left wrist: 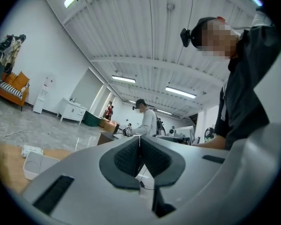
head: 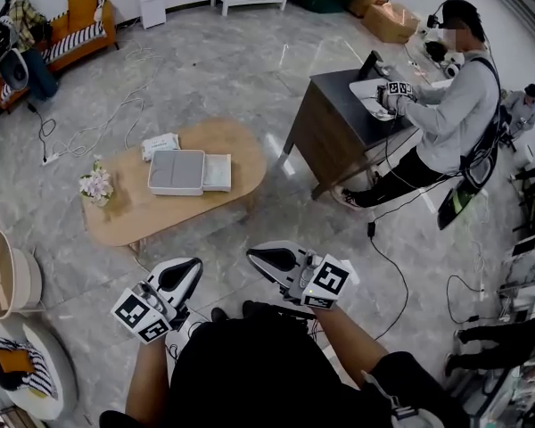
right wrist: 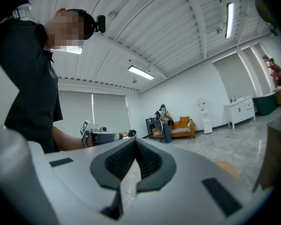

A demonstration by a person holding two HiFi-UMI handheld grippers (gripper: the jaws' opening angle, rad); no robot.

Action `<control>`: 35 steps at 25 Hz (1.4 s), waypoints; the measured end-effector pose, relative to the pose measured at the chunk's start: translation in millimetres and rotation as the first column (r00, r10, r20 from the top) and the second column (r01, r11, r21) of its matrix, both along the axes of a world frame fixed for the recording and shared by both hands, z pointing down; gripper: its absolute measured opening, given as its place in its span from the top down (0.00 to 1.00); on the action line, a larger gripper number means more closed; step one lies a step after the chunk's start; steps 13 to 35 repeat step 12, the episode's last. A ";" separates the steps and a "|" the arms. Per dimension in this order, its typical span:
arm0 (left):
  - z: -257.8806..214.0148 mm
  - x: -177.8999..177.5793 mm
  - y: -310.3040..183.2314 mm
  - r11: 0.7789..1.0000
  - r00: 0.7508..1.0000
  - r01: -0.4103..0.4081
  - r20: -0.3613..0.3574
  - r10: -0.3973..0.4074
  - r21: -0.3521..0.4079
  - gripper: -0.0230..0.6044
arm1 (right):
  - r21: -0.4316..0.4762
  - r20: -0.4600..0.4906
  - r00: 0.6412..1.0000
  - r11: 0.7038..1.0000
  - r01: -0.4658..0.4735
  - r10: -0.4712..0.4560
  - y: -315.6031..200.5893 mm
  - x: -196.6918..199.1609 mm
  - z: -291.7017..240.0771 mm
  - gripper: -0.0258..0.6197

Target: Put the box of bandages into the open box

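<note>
Bandage box [head: 160, 144] — seemingly the white pack — lies outside the open box [head: 176, 173]; left claw [head: 194, 266] and right claw [head: 254, 254] closed, empty.

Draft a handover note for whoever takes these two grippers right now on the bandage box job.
Left gripper: shut, empty, held low by the body.
Right gripper: the same.
The white bandage box, as it seems, lies on the wooden table close behind the open box.
Done: nothing yet.
Left: walk up, grasp the bandage box, set it in the open box.
</note>
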State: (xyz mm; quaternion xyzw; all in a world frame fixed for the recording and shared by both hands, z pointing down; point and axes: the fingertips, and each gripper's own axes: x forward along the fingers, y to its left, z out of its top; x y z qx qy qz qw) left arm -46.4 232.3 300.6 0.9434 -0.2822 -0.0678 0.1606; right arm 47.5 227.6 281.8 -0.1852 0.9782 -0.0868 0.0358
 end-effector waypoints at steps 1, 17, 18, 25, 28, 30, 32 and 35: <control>-0.2 3.6 1.6 1.000 1.000 -0.012 0.004 0.012 0.003 0.94 | -0.007 -0.010 1.000 1.000 -0.004 0.004 1.4 3.8 3.3 0.95; 14.4 -2.2 -9.1 0.998 0.999 -0.021 0.039 0.023 -0.055 0.94 | -0.047 -0.040 0.999 0.998 -0.030 0.028 -20.4 -2.2 17.2 0.95; 14.4 -2.2 -9.1 0.998 0.999 -0.021 0.039 0.023 -0.055 0.94 | -0.047 -0.040 0.999 0.998 -0.030 0.028 -20.4 -2.2 17.2 0.95; 14.4 -2.2 -9.1 0.998 0.999 -0.021 0.039 0.023 -0.055 0.94 | -0.047 -0.040 0.999 0.998 -0.030 0.028 -20.4 -2.2 17.2 0.95; 14.4 -2.2 -9.1 0.998 0.999 -0.021 0.039 0.023 -0.055 0.94 | -0.047 -0.040 0.999 0.998 -0.030 0.028 -20.4 -2.2 17.2 0.95; 14.4 -2.2 -9.1 0.998 0.999 -0.021 0.039 0.023 -0.055 0.94 | -0.047 -0.040 0.999 0.998 -0.030 0.028 -20.4 -2.2 17.2 0.95; 14.4 -2.2 -9.1 0.998 0.999 -0.021 0.039 0.023 -0.055 0.94 | -0.047 -0.040 0.999 0.998 -0.030 0.028 -20.4 -2.2 17.2 0.95; 14.4 -2.2 -9.1 0.998 0.999 -0.021 0.039 0.023 -0.055 0.94 | -0.047 -0.040 0.999 0.998 -0.030 0.028 -20.4 -2.2 17.2 0.95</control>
